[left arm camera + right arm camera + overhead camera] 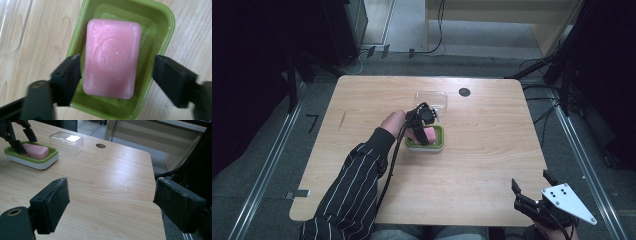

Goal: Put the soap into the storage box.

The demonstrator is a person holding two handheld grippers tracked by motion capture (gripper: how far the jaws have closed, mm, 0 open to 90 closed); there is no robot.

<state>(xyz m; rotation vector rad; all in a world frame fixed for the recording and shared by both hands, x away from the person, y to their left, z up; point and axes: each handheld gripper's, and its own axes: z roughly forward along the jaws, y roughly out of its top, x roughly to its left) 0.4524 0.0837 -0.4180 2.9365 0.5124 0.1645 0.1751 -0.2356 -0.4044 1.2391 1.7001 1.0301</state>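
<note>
- high view: my left gripper hangs over the green soap dish, which sits near the middle of the bench, a little toward the far edge. the pink soap lies in the dish. a clear lid rests just beyond it, nearer the far edge, with a dark round hole in the bench beside it. my right gripper waits off the near right corner, apart from everything.
- left gripper view: i look straight down on the soap; it lies flat in the dish on its raised inner tray. my jaws stand wide, one just beside the soap's long side inside the dish, the other out over the dish rim, so nothing is gripped yet. i judge this to be the step of closing in on the soap. the next move calls for bringing the outer jaw inside the rim, then squeezing evenly so the slick bar does not skid.
- right gripper view: my jaws are spread wide over bare bench and hold nothing. toward the far left of the bench i see the dish with the soap in it and the left gripper above it. the lid, upside up and empty, lies just past the dish.
</note>
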